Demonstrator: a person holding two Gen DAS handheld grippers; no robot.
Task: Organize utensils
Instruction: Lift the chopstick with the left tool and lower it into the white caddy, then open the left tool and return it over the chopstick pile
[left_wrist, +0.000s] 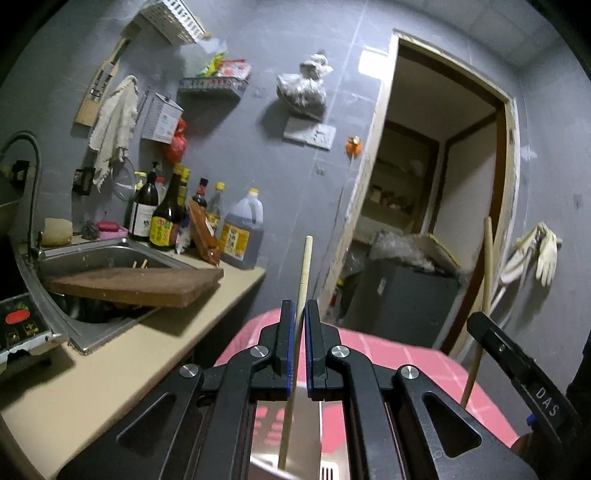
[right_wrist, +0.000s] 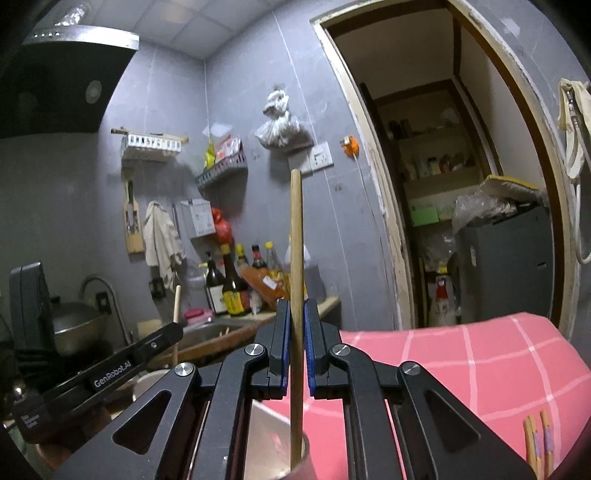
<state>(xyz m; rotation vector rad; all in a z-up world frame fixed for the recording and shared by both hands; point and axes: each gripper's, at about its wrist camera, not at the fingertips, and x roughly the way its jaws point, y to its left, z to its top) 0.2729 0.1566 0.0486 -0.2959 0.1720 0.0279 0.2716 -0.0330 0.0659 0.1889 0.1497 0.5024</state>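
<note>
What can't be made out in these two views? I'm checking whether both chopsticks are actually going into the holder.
- Lower tip of the pale chopstick in the left gripper: left wrist view, lost near the frame's bottom edge.
- Metal holder: right wrist view, mostly hidden by the right gripper; its inside is unseen.
- Tip of the darker chopstick: hidden behind the holder's rim.
- Bottle labels: too small.
</note>
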